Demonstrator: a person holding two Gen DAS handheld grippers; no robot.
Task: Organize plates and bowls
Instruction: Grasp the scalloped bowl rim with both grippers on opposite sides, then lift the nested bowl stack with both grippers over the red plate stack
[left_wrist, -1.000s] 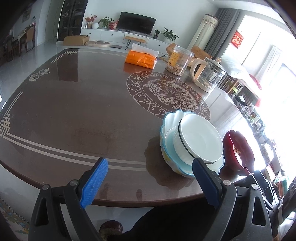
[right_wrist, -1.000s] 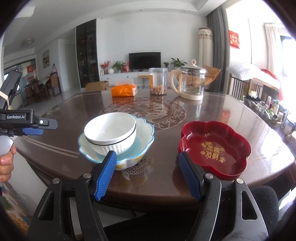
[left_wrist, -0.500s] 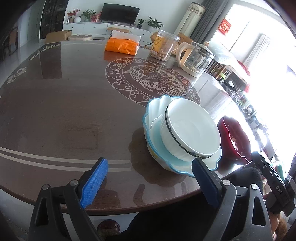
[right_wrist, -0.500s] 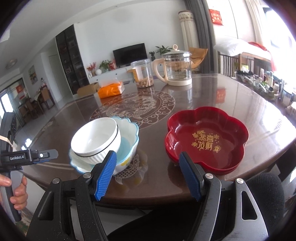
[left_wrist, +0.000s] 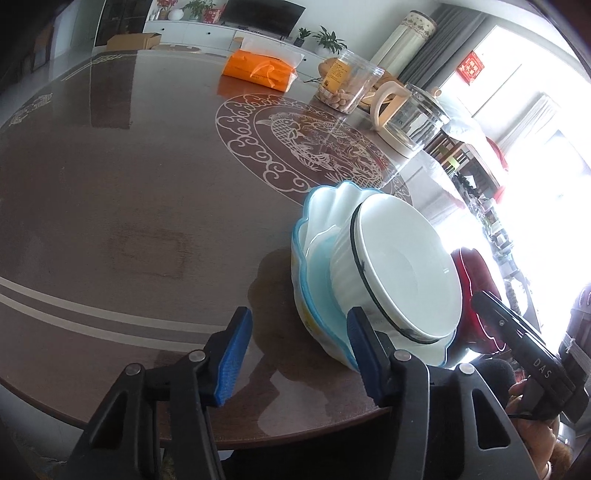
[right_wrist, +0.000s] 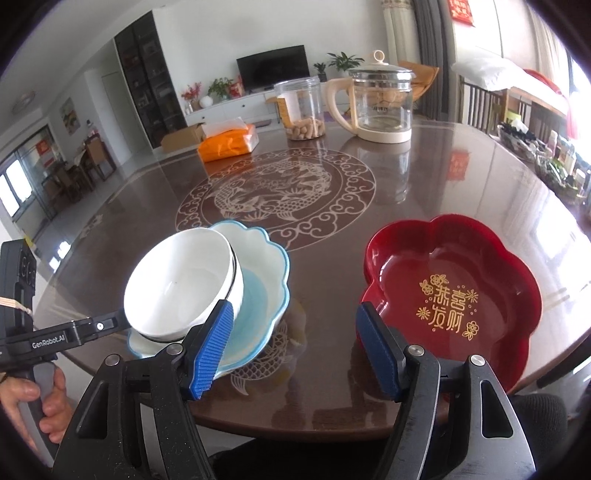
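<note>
White bowl (right_wrist: 181, 284) sits tilted inside the blue-rimmed scalloped bowl (right_wrist: 266, 266), near the round table's (left_wrist: 110, 206) front edge. Red flower-shaped tray (right_wrist: 450, 288) lies just right of the scalloped bowl, apart from it. Left gripper (left_wrist: 297, 356) is closing, jaws half wide, nothing clamped, scalloped bowl's left rim between them. Right gripper (right_wrist: 295, 347) is closing, fairly wide, only bare tabletop between its jaws.

Counted ahead of the grippers: 1 white bowl (right_wrist: 181, 284), 1 blue scalloped dish (right_wrist: 264, 284), 1 red tray (right_wrist: 450, 288), 1 orange pkt (right_wrist: 229, 142), 1 jar (right_wrist: 301, 107), 1 glass kettle (right_wrist: 380, 103).
</note>
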